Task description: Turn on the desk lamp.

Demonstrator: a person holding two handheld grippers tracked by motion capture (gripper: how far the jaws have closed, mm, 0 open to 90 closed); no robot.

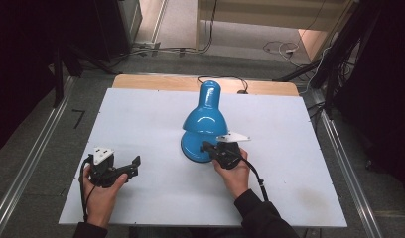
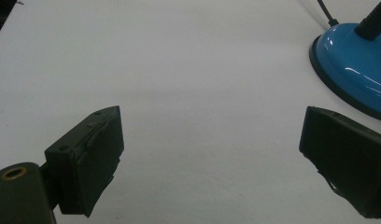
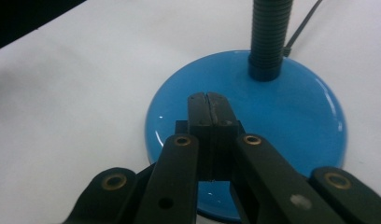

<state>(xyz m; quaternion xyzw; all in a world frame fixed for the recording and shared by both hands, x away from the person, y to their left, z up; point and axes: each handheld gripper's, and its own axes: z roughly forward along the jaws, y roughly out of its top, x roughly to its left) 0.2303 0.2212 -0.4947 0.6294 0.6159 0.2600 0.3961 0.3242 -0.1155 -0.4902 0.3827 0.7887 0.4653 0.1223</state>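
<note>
A glossy blue desk lamp (image 1: 206,116) stands mid-table on a white board, its shade bent over its round base (image 1: 190,148). In the right gripper view the base (image 3: 296,116) carries a ribbed dark neck (image 3: 269,37). My right gripper (image 1: 205,147) is shut, its pads pressed together with nothing between them, tips (image 3: 208,100) over the near part of the base. I cannot tell whether they touch it. My left gripper (image 1: 136,166) rests low at the left, open (image 2: 212,123) and empty, with the lamp base (image 2: 352,65) off to its far right.
The white board (image 1: 141,114) lies on a wooden table whose far edge (image 1: 156,82) shows behind it. A black cable (image 1: 225,78) runs from behind the lamp over that edge. Metal rails (image 1: 36,144) and dark stands flank the table.
</note>
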